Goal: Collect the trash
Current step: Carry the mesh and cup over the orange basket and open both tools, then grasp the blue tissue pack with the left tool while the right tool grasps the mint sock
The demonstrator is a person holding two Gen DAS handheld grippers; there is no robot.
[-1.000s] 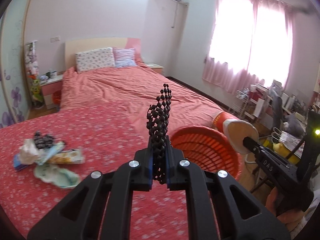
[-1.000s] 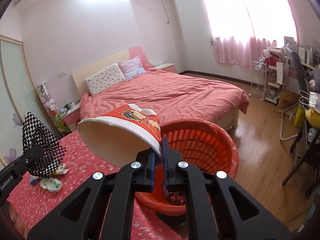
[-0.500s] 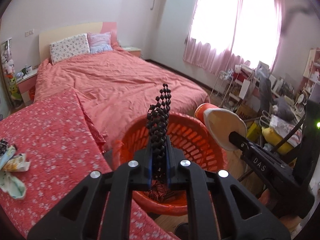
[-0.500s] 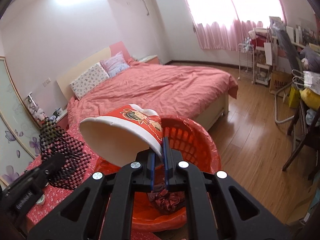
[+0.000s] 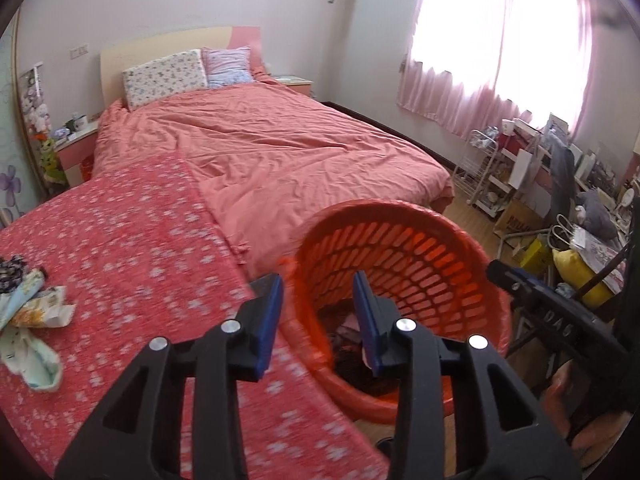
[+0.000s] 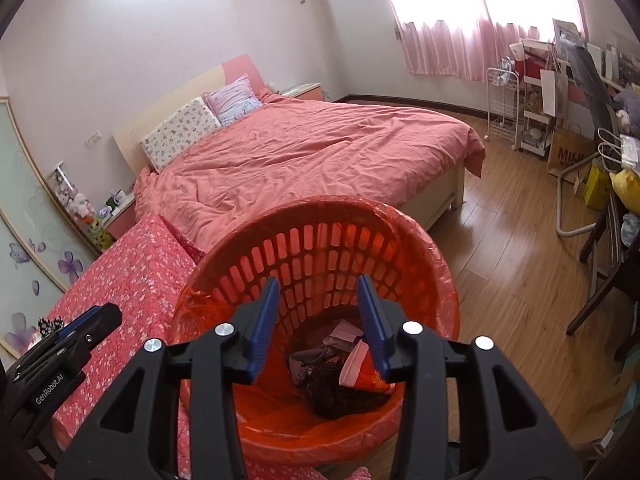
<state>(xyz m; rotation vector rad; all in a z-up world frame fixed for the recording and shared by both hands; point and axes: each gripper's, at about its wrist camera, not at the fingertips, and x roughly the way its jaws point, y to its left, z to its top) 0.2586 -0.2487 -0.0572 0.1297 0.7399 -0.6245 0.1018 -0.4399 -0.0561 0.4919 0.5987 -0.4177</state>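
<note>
While both pairs of jaws have just been opening, nothing is seen between them. The left hand-held gripper (image 5: 318, 312) is held partly open over the near rim of the round orange slatted plastic basket (image 5: 424, 248), lined with a thin red bag, and the right hand-held gripper (image 6: 318, 314) is held partly open above the same basket (image 6: 320, 240), its blue pads parted and bare.

At the basket's bottom the dropped trash is seen: a crumpled black mesh net (image 6: 332, 384) lying in a dark heap, and the red-and-white paper cup (image 6: 360, 364) tipped on its side just beside it, its white edge turned toward the basket's middle; its exact long axis cannot be told, since the right pad covers part of it. Pink scraps of paper (image 6: 344, 332) lie behind them.

On the desk covered in red flowered cloth (image 5: 132, 248), well apart from the basket, a small pile of uncollected wrappers and crumpled tissue (image 5: 28, 320) is left at the far left edge.
</note>
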